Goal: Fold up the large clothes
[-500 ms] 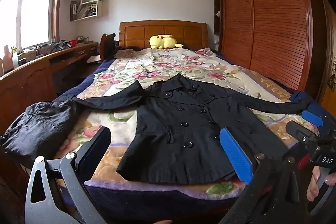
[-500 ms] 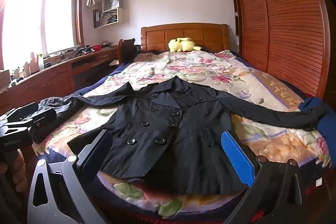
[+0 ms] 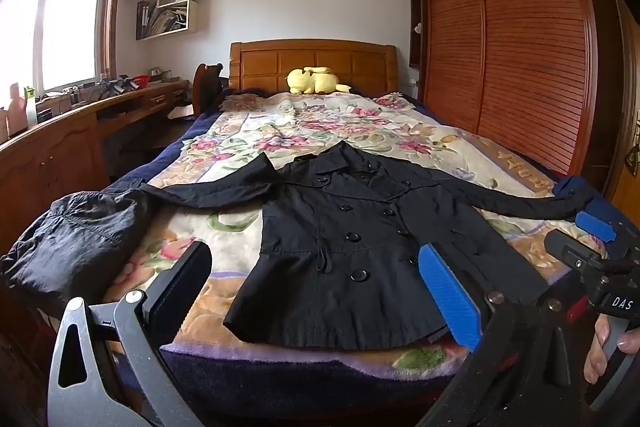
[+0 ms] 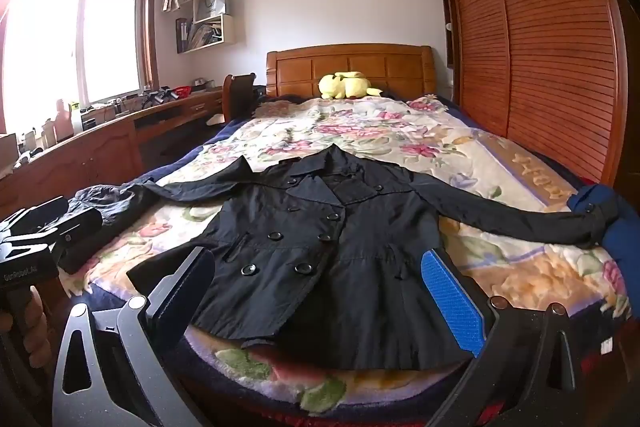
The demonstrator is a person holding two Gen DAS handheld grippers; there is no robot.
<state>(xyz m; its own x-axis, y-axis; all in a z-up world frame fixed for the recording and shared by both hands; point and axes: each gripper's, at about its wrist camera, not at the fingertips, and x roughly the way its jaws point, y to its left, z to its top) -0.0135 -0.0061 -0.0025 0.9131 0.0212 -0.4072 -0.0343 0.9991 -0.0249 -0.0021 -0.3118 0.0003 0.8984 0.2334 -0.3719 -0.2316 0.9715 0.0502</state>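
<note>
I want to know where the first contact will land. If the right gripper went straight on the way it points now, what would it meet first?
Most likely the black coat, near its hem, lying flat on the bed. The right gripper is open and empty, nothing between it and the fabric, though depth is hard to judge.

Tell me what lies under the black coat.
The black coat lies spread flat on a floral blanket, over a dark blue cover. Anything directly beneath the coat's body is hidden.

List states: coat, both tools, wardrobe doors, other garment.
Black coat: spread flat on bed, front up, buttoned, sleeves out, unfolded.
Left tool: open, empty.
Right tool: open, empty.
Wardrobe doors: closed.
Dark garment: bunched at bed's left edge.
</note>
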